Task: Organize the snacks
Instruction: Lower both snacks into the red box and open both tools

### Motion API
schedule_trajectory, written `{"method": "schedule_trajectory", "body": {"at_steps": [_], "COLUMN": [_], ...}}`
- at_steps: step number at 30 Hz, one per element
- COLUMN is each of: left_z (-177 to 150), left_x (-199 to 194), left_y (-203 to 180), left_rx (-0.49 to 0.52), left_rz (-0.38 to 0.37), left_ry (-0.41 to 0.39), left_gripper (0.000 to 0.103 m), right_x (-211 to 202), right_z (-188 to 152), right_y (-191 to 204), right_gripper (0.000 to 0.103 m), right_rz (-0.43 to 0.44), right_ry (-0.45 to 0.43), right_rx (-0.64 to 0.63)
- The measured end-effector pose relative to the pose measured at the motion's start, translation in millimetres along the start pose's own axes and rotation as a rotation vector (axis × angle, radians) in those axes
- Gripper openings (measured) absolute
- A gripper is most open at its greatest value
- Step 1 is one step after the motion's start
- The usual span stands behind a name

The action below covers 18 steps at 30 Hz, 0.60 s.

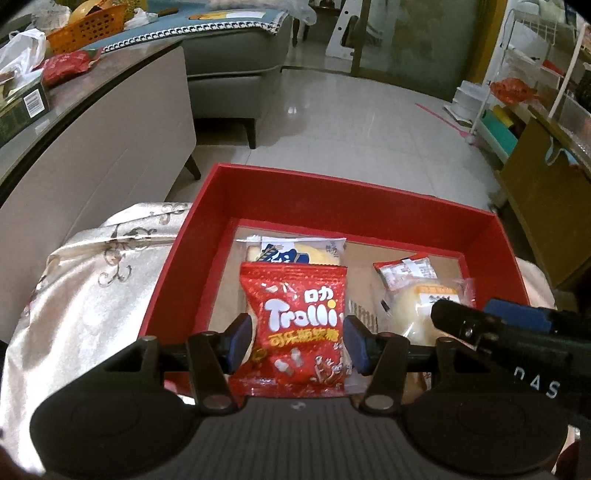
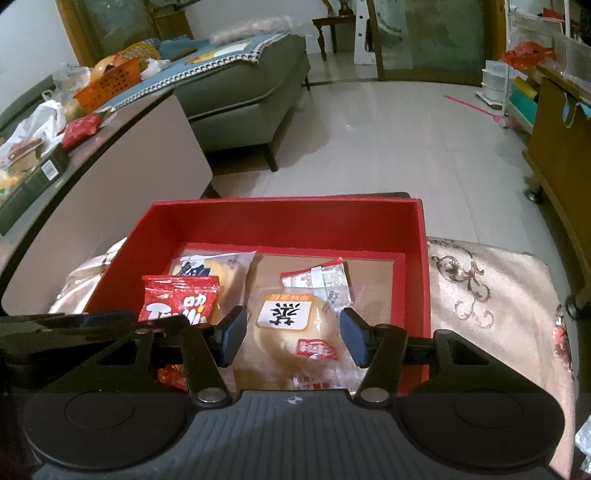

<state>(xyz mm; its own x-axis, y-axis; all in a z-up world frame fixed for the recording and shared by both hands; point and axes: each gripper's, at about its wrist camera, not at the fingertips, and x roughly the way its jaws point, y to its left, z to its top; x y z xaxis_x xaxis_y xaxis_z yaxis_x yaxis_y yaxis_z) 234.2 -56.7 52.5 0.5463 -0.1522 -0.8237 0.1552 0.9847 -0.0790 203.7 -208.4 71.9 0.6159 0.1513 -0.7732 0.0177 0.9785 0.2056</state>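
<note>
Squarely between the blue pads of the left gripper (image 1: 298,341) stands a red Trolli gummy packet (image 1: 299,328), upright, its lower half level with the fingers; the pads sit at the packet's two side edges, and whether they press on it or just flank it cannot be told from the left wrist view. Behind the packet, a white-and-blue wrapped cake (image 1: 295,253) lies on the cardboard floor of the red box (image 1: 295,192).

Over in the right half of the box, the right gripper (image 2: 293,338) straddles a pale round bun in a clear wrapper (image 2: 291,332), with a white label on top. Its jaws stand partly apart, and a narrow gap shows between each pad and the wrapper, so the bun lies between them rather than gripped. Just beyond the bun rests a small red-and-white sachet (image 2: 317,282).

From each wrist view the other gripper shows at the frame's edge, the two side by side over the box. The box sits on a cream patterned cloth (image 2: 491,295). Beyond are a tiled floor (image 2: 388,140), a grey sofa (image 2: 243,92), and a side counter (image 1: 110,122) bearing an orange basket (image 1: 88,27).
</note>
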Motion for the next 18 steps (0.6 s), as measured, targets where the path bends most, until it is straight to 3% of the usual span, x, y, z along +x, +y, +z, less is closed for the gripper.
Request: {"method": "schedule_trajectory", "body": {"at_steps": [18], "left_z": [-14], "left_x": [-48], "left_y": [9], "left_rx": [-0.004], "left_rz": [-0.031], "left_ry": [-0.048], "left_gripper": [0.049], "right_x": [-44], "right_z": [-8], "right_y": [22], "right_gripper": [0.065], "right_rz": [-0.001], "right_ry": [-0.045], "right_rx": [-0.023]}}
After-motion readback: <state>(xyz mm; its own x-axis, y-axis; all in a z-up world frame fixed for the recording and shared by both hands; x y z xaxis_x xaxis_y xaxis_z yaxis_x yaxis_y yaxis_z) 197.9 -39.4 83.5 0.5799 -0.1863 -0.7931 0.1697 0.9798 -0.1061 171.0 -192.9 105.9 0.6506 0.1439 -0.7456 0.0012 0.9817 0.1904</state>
